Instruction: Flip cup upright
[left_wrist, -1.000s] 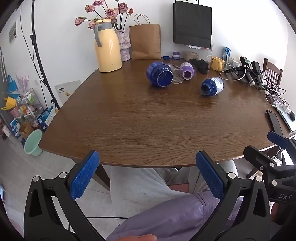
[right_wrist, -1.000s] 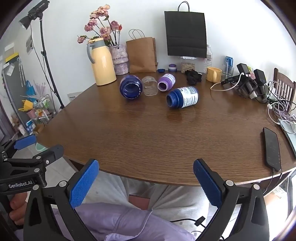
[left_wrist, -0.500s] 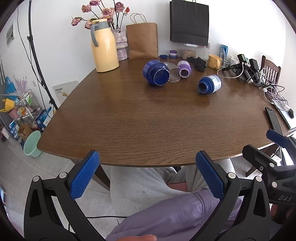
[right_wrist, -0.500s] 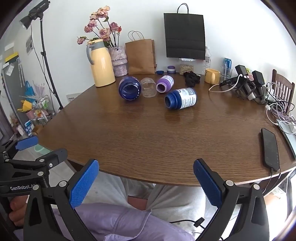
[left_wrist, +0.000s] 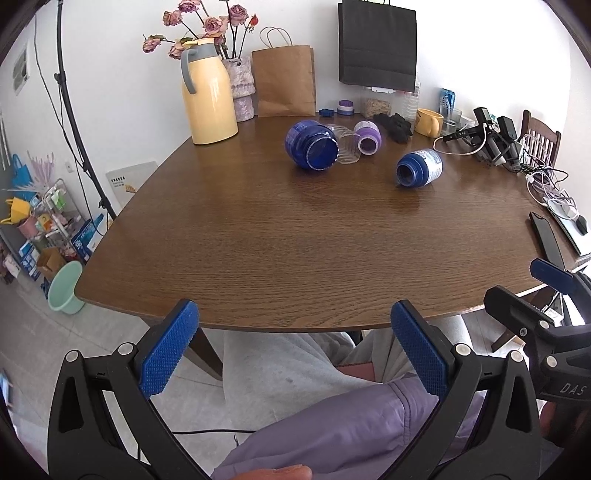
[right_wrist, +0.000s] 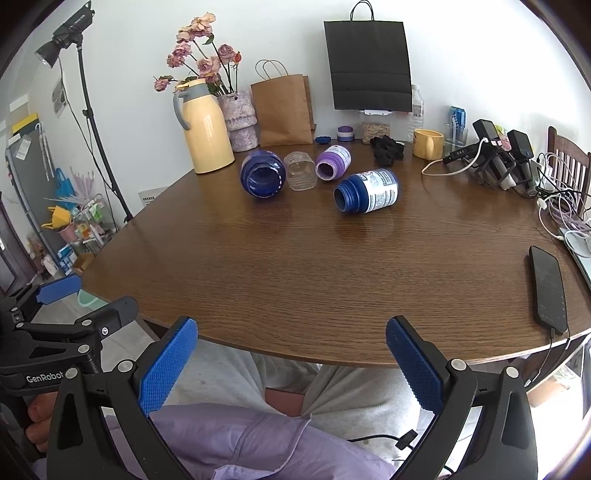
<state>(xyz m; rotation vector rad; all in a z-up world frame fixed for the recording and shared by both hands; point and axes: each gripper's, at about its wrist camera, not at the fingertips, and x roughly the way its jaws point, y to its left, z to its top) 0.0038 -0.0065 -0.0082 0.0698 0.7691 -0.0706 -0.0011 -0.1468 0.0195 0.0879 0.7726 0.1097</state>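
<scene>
Several containers lie on their sides at the far part of the wooden table (left_wrist: 295, 236): a large dark blue cup (left_wrist: 311, 145) (right_wrist: 263, 176), a clear ribbed cup (left_wrist: 345, 147) (right_wrist: 301, 170), a purple cup (left_wrist: 366, 133) (right_wrist: 333, 162) and a blue bottle with a white label (left_wrist: 419, 168) (right_wrist: 367, 190). Their mouths face me. My left gripper (left_wrist: 293, 341) is open and empty, below the table's near edge, over my lap. My right gripper (right_wrist: 291, 356) is open and empty too, also short of the near edge.
A yellow thermos jug (left_wrist: 208, 94), a flower vase (left_wrist: 242, 94), a brown paper bag (left_wrist: 286, 81) and a yellow mug (left_wrist: 428, 122) stand at the back. Chargers and cables (left_wrist: 495, 142) crowd the right side. A black phone (right_wrist: 548, 290) lies near the right edge.
Both grippers have tilted and crept slightly, so the table and cups sit a little differently in view. Both stay open and empty. Nothing on the table has moved.
</scene>
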